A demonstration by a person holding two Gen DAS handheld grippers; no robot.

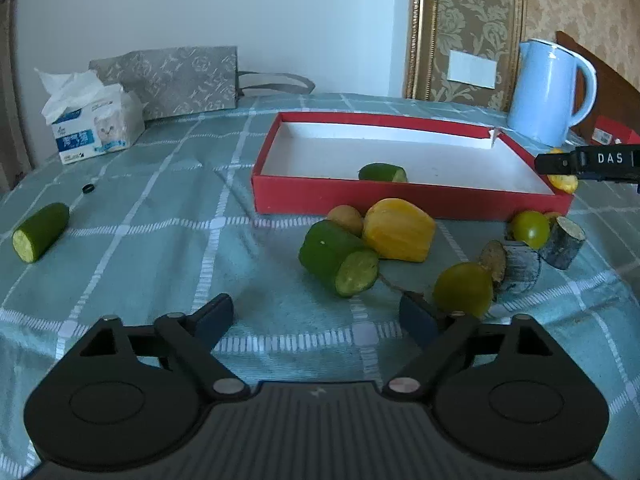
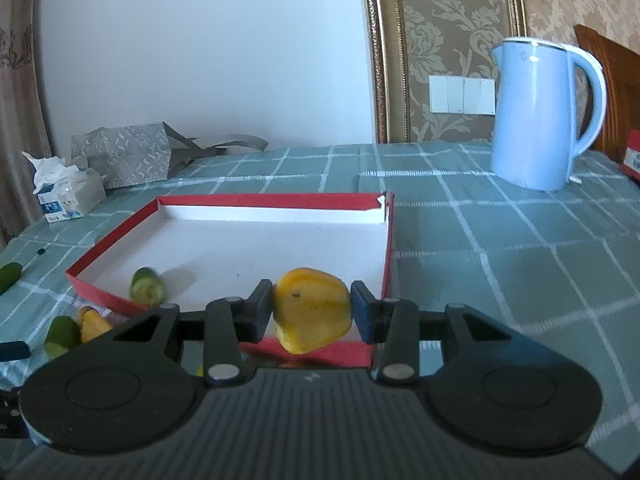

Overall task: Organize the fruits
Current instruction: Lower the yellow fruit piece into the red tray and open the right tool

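My left gripper (image 1: 316,312) hangs open low over the checked cloth, with nothing between its fingers. Just ahead of it lie a green cucumber piece (image 1: 340,258), a yellow fruit piece (image 1: 400,234), a small tan fruit (image 1: 346,218) and two green tomatoes (image 1: 464,288) (image 1: 530,230). Behind them stands a red box (image 1: 400,200) with a white floor, holding one cucumber piece (image 1: 382,172). My right gripper (image 2: 312,308) is shut on another yellow fruit piece (image 2: 312,310), above the near right corner of the box (image 2: 272,200). A cucumber piece (image 2: 147,286) looks blurred inside the box.
Another cucumber piece (image 1: 40,232) lies far left on the cloth. Two grey log-like chunks (image 1: 520,270) (image 1: 562,242) sit by the tomatoes. A blue kettle (image 2: 536,116) stands at the back right. A tissue pack (image 1: 94,128) and a grey bag (image 1: 180,80) are at the back left.
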